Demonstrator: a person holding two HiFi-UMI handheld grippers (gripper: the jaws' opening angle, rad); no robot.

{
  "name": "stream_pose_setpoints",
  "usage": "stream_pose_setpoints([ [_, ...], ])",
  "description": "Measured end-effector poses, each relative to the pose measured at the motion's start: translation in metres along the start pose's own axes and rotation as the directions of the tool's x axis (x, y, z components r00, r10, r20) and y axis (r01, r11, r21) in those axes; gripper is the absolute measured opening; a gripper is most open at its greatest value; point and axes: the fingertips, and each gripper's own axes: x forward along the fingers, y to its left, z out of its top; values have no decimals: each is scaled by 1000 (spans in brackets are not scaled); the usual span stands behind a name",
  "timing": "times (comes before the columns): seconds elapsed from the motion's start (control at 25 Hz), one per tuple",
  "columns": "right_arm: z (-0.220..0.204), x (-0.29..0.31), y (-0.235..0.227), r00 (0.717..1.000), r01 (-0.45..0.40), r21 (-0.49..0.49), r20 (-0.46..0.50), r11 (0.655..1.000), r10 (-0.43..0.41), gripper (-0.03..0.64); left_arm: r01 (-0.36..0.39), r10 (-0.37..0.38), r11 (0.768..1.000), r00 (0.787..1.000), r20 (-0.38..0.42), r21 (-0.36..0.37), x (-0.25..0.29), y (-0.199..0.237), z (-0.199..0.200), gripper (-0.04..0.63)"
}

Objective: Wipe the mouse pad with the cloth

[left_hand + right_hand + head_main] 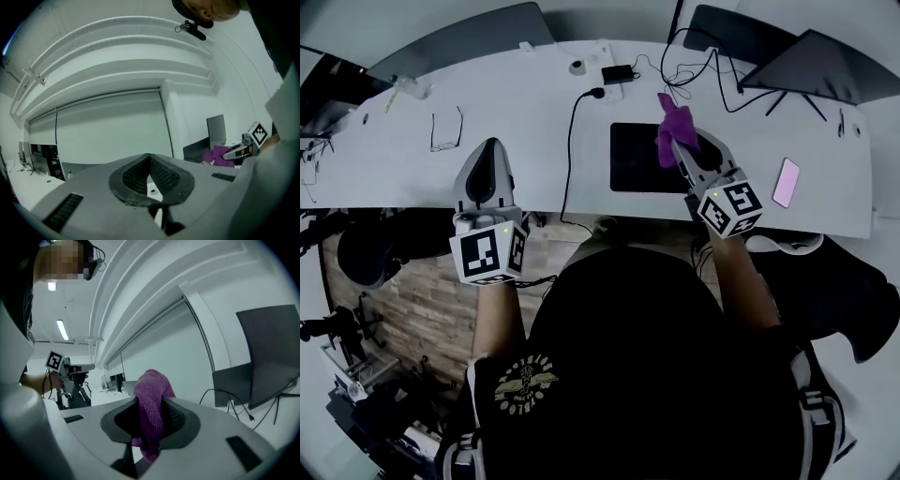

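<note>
A black mouse pad lies on the white desk, right of centre. My right gripper is raised over its right part, shut on a purple cloth that bunches out past the jaws; the cloth fills the gap in the right gripper view. My left gripper is held up near the desk's front edge, left of the pad, with its jaws together and nothing between them. In the left gripper view the left gripper points up at the wall, and the purple cloth shows far right.
A black cable runs from a power adapter across the desk to its front edge, just left of the pad. Eyeglasses lie at left, a pink phone at right. Monitors stand at the back right.
</note>
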Motion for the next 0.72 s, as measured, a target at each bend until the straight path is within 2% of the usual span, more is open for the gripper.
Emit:
stream_pose_setpoints([
  [0.2,-64,52,-2,991,-26,63,-130,998,34,95,-2,2,1000,999,-34,2,12,12,-14,2],
  [0.4,-127,98,-5,970,-23,154,-235,988,59,95,-8,8,1000,997,-79,5,13,24,-29,2],
  [0.56,-176,128,-3,939,-15,189,-334,982,78,95,-12,13,1000,995,-98,11,12,28,-34,2],
  [0.72,-220,151,-3,891,23,201,-449,979,71,95,-24,25,1000,993,-118,10,9,33,-39,2],
])
